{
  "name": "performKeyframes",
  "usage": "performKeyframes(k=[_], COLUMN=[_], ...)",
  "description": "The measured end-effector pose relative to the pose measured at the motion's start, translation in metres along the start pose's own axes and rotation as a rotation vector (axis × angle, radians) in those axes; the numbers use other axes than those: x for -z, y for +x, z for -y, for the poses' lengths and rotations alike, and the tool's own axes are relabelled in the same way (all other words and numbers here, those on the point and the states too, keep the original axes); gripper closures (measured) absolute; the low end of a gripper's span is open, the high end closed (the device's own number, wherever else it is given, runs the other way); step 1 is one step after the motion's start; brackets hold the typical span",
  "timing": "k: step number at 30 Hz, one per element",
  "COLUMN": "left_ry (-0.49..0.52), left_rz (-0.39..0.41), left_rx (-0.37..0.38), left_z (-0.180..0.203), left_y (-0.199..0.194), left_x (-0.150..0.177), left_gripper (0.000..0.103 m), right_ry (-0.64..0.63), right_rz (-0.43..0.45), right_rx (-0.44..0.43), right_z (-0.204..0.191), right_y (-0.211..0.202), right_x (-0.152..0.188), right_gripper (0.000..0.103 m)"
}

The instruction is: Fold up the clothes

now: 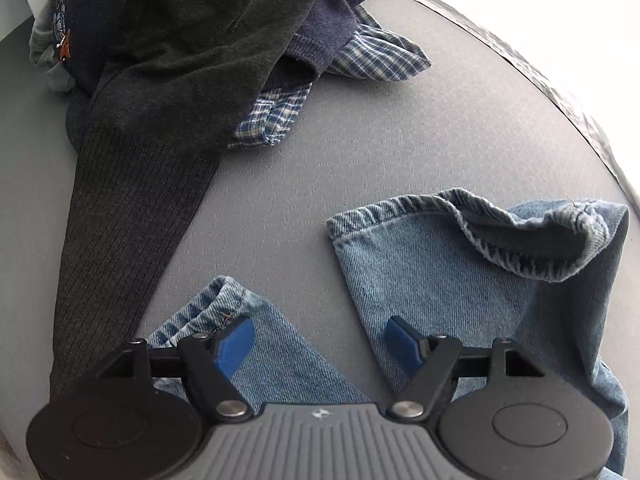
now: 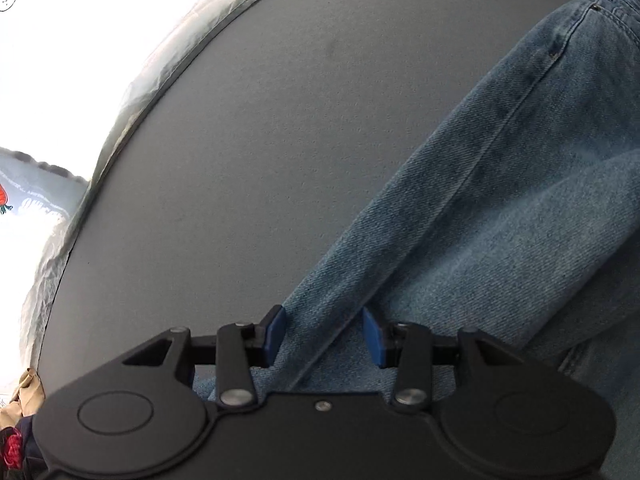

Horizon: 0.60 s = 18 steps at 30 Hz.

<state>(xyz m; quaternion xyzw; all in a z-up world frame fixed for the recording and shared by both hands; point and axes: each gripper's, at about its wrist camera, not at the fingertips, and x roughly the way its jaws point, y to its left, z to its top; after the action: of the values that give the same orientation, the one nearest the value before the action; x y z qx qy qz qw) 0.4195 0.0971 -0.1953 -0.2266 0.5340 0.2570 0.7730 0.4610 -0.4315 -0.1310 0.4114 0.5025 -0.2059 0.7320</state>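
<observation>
While a pair of blue jeans (image 1: 440, 272) lies spread on a grey table (image 1: 400, 120), the left gripper (image 1: 320, 344) hangs low over the two leg ends, its blue-padded fingers (image 1: 236, 346) spread wide and pinching nothing; one pad sits above the left hem, the other above the right leg. Beyond it, a heap of clothes rests at the far side of the table: a dark grey ribbed sweater (image 1: 160, 140) trailing toward the camera, a navy garment (image 1: 328, 24) and a blue plaid shirt (image 1: 376, 56) beneath. A small orange and white embroidered motif (image 1: 62, 36) shows on a navy piece at the heap's left edge; no lettering can be read on it.

From the right wrist view, the right gripper (image 2: 323, 332) is tilted low over the jeans (image 2: 500, 200) along the outer seam of one leg, its fingers (image 2: 372, 336) parted on either side of a fold of denim but not closed on it. Past the table (image 2: 260, 120) edge, a pale item (image 2: 36, 196) carries a red motif and blurred, unreadable writing.
</observation>
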Motion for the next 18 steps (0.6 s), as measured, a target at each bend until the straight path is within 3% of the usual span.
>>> performKeyframes(k=[6,11,12,14,16,17,18], left_ry=[0.006,0.011,0.013,0.014,0.013,0.009,0.003], left_rz=[0.039,0.130,0.149,0.184,0.208,0.213,0.217], left_rx=[-0.038,-0.063,-0.068,-0.077,-0.068,-0.067,-0.071], left_z=[0.013,0.023,0.025,0.029,0.034,0.036,0.038], left_y=[0.009,0.011,0.011,0.011,0.008,0.008,0.007], left_x=[-0.006,-0.002,-0.001,0.000,0.000,-0.001,-0.002], left_gripper=[0.017,0.019,0.028,0.038,0.060,0.081,0.091], right_ry=[0.070,-0.022,-0.044,-0.091,-0.130,-0.138,-0.144], right_rz=[-0.040,-0.043,-0.037,-0.020,0.007,0.018,0.029], right_rx=[0.037,0.104,0.125,0.167,0.212,0.219,0.223], right_z=[-0.001,-0.018,-0.021,-0.028,-0.030,-0.027,-0.024], right_y=[0.001,0.001,0.001,-0.002,-0.007,-0.011,-0.015], right_x=[-0.011,-0.008,-0.005,0.001,0.009,0.012,0.015], right_gripper=[0.050,0.039,0.039,0.041,0.056,0.061,0.070])
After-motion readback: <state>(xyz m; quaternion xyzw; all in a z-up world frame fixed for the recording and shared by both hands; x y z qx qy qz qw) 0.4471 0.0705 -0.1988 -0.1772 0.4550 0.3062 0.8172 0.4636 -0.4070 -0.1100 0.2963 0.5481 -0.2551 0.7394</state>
